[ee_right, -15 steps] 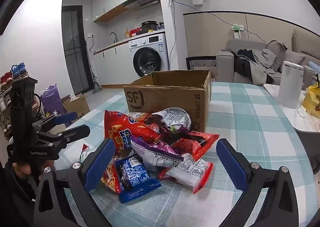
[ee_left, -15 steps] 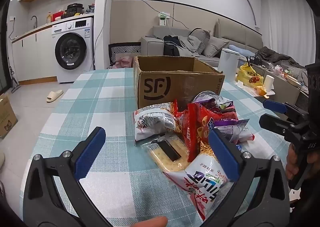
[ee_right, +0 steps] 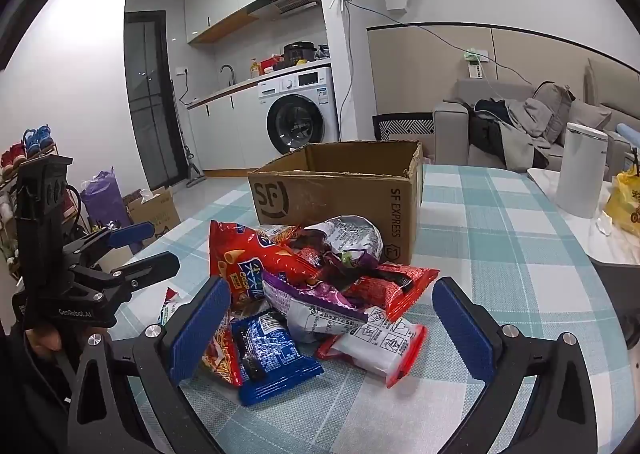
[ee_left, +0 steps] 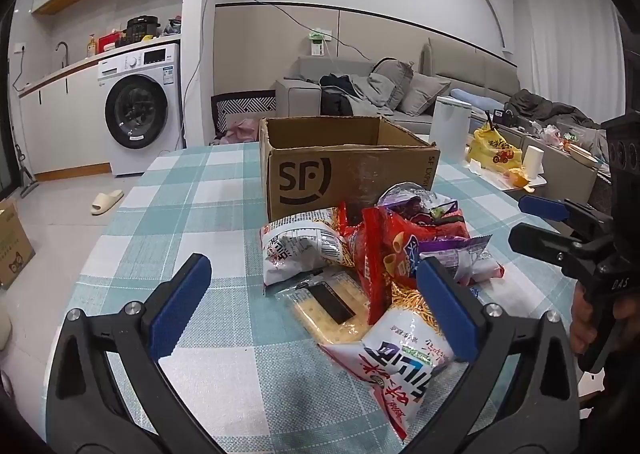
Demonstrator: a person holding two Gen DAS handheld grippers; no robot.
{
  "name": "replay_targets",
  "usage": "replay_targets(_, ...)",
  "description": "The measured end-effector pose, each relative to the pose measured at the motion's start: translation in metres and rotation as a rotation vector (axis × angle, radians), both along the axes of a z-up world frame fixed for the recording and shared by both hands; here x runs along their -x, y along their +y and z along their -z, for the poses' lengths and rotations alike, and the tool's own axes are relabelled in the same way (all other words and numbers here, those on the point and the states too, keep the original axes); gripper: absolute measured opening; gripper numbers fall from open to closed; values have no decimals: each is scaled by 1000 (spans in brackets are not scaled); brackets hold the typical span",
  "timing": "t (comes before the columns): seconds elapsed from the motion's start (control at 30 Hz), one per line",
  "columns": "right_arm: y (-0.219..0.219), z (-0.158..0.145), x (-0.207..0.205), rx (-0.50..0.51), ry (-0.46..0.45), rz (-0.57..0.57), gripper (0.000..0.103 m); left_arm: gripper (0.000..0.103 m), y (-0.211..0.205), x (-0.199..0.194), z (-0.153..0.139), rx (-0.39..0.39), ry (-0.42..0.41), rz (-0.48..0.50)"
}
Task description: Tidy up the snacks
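A pile of snack packets lies on the teal checked table [ee_left: 192, 214] in front of an open cardboard box [ee_left: 344, 174] [ee_right: 332, 190]. In the left wrist view it holds a white bag [ee_left: 296, 242], a red bag [ee_left: 396, 250], a clear cracker packet [ee_left: 332, 310] and a white-and-red packet [ee_left: 400, 362]. My left gripper [ee_left: 312, 262] hovers open just short of the cracker packet, holding nothing. My right gripper [ee_right: 331, 286] stands open over a blue packet [ee_right: 272, 354] and a white packet with red ends [ee_right: 380, 338], touching neither. Each gripper shows in the other's view, the right gripper [ee_left: 528, 224] and the left gripper [ee_right: 156, 248], flanking the pile.
A white cylindrical bin [ee_right: 580, 182] and a yellow bag [ee_left: 494, 150] stand on a low side table to the right. A washing machine [ee_left: 136, 114] and a sofa [ee_left: 360, 94] are behind. A cardboard box [ee_right: 154, 210] sits on the floor to the left.
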State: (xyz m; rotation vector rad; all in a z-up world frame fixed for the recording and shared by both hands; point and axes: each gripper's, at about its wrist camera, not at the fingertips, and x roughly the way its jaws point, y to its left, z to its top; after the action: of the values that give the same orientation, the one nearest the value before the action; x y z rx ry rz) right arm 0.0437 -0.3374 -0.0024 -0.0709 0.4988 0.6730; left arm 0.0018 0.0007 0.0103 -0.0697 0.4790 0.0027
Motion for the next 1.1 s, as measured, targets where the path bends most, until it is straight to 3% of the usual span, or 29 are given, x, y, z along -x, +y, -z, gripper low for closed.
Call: replay_targets(1.1,-1,0,-3,-5,7,0,103,102,-9,8,5,-23,-17,20)
